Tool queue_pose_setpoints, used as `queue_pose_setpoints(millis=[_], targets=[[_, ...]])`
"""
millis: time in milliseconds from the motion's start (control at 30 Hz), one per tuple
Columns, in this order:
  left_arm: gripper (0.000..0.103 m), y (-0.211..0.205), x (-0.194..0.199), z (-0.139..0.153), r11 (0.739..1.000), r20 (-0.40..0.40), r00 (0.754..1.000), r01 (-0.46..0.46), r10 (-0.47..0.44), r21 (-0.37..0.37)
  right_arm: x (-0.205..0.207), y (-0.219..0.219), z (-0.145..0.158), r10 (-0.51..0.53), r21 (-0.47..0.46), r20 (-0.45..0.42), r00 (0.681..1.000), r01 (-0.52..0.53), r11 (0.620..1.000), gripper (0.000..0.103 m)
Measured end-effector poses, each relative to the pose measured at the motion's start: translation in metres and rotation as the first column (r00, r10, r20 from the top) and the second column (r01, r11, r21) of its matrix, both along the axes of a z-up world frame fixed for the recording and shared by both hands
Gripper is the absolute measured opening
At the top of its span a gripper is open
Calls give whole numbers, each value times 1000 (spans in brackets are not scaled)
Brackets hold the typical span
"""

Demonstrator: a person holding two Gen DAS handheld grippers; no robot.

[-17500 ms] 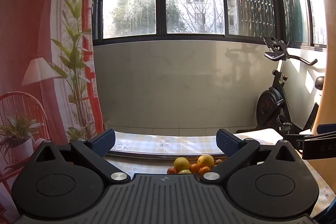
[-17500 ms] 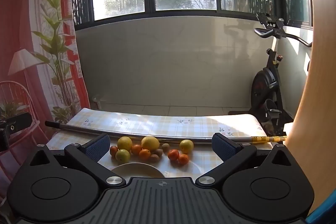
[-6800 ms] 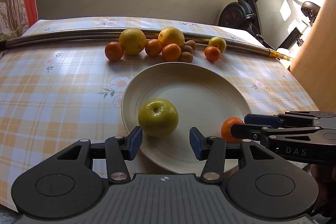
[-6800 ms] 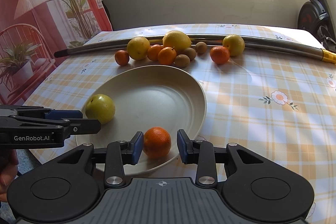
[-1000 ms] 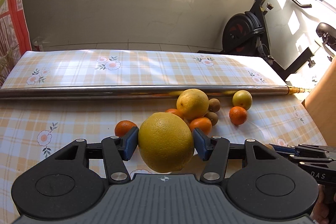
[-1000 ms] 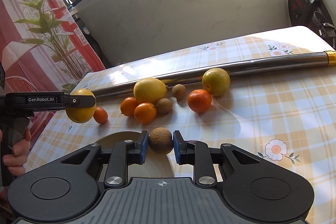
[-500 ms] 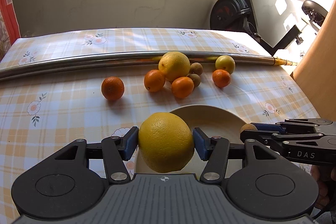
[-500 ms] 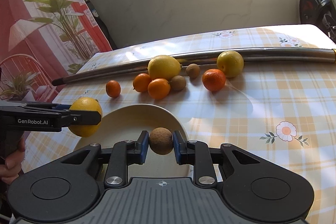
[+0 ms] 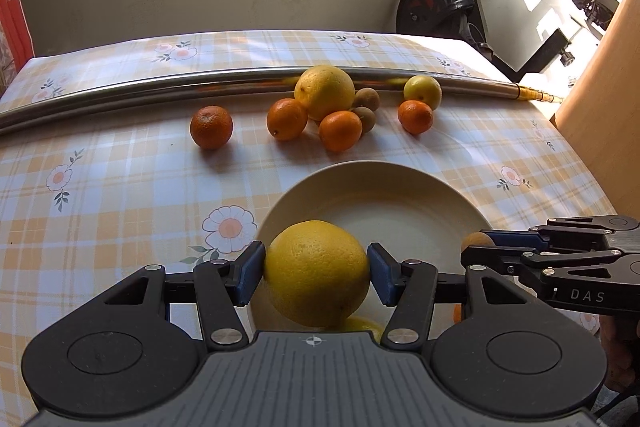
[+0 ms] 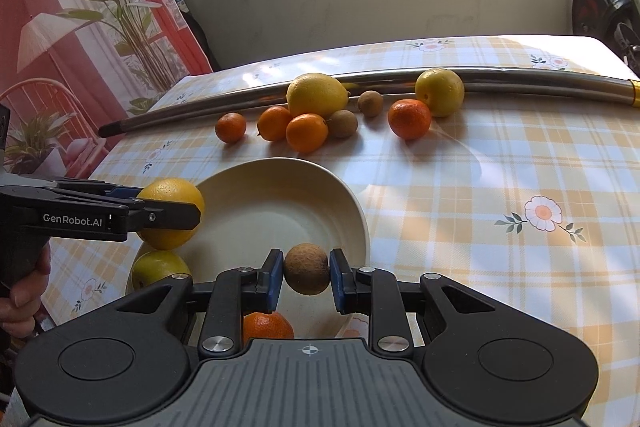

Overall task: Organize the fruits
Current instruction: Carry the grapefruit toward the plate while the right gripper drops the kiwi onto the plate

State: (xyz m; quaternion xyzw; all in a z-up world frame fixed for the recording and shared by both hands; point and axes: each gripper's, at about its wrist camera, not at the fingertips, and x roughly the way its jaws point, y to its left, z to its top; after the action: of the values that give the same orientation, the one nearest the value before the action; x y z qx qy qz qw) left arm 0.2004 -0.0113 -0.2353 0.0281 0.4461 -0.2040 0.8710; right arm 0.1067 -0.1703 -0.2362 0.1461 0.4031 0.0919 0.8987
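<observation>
As both loads swing in from the far fruit row, the left hand-held gripper now hangs over the near-left rim of the plate, its pads pinching a big yellow citrus at its widest part. A sec ago that fruit was still out over the row by the steel pipe; now it sits lower & directly above the plate's edge.

Center: the plate already carries a green apple at its left edge & a small orange at the near rim, both partly hidden behind the tools.

Right: the right hand-held gripper is pressed tight on a small brown kiwi-like fruit, held above the plate's near-right part; it too has come back from the row.

Left behind on the desk: one large yellow citrus, a smaller yellow one, four oranges, two brown fruits, all lined up near the pipe.

Reading: two more pieces look ready for drop-off, approx. a third of the job done once they land. Neither fruit touches the plate yet, as far as can be seen.
</observation>
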Motion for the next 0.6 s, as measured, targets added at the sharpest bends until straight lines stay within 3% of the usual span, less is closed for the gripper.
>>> queue_pose_setpoints(millis=[600], targets=[[58, 8, -24, -3, 1000, -12, 1000, -4, 4, 20, -14, 12, 3, 22, -2, -30, 999, -22, 1000, 23]])
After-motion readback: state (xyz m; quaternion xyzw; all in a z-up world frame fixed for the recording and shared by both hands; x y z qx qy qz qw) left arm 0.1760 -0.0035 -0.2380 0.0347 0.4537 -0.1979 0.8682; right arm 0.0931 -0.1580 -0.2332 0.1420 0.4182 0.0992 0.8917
